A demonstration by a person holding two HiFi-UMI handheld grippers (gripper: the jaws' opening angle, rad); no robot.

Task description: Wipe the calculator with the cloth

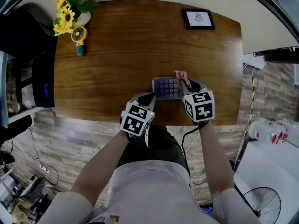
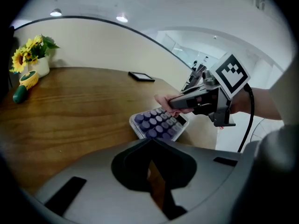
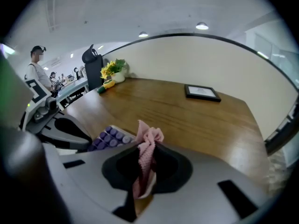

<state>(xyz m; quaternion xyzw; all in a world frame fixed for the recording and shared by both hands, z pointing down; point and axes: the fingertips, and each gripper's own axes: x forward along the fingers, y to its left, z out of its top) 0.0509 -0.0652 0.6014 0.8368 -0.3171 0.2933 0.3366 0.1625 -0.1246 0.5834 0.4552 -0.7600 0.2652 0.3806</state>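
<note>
1. The calculator, with purple keys, lies flat on the wooden tabletop, close to the edge on the person's side.
2. The right hand-held gripper sits at the calculator's right end. Its forearm reaches straight forward from the body.
3. Its jaws are clamped on the pink cloth, which stands up bunched between them, and the cloth's loose top rises just right of the calculator's keys.
4. The left hand-held gripper is angled inward, with its tips at the calculator's near left corner.
5. Its jaws are drawn almost together, leaving only a thin slit with nothing in it. The calculator lies just ahead of them.
6. Well beyond the calculator a picture frame lies to the right, and sunflowers and a small fan stand far to the left.
</note>
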